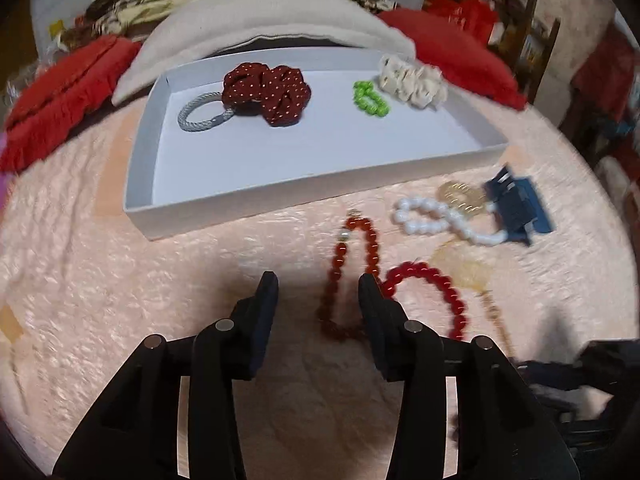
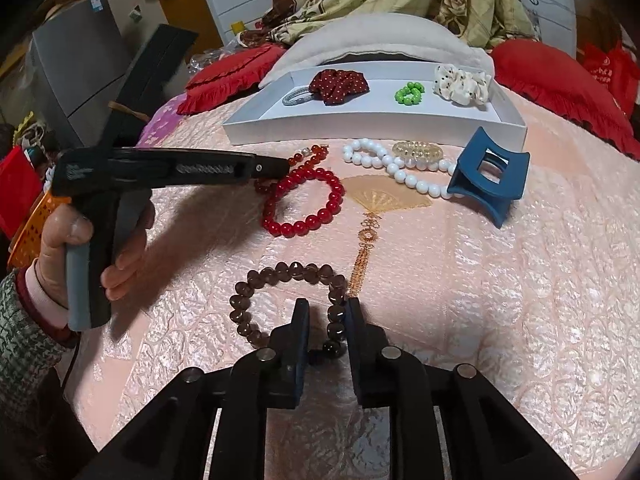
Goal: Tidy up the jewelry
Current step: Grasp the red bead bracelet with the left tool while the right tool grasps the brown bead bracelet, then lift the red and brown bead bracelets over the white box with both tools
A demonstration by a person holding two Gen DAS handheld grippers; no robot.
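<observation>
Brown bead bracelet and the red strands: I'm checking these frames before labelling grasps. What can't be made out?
- Brown bead bracelet, right wrist view: its near beads sit between the right tool fingers; contact unclear.
- Red bracelet, left wrist view: motion blur; a left tool finger covers one end.
- Gold fan pendant, left wrist view: blurred, detail lost.
- Blue hair claw, left wrist view: smeared.

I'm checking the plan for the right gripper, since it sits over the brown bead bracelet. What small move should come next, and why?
Probably close the right gripper on the brown bead bracelet. Its jaws straddle the strand's right side, slightly apart, beads between them, with the bracelet still flat on the pink bedspread. A firm pinch would allow lifting it toward the white tray.
</observation>
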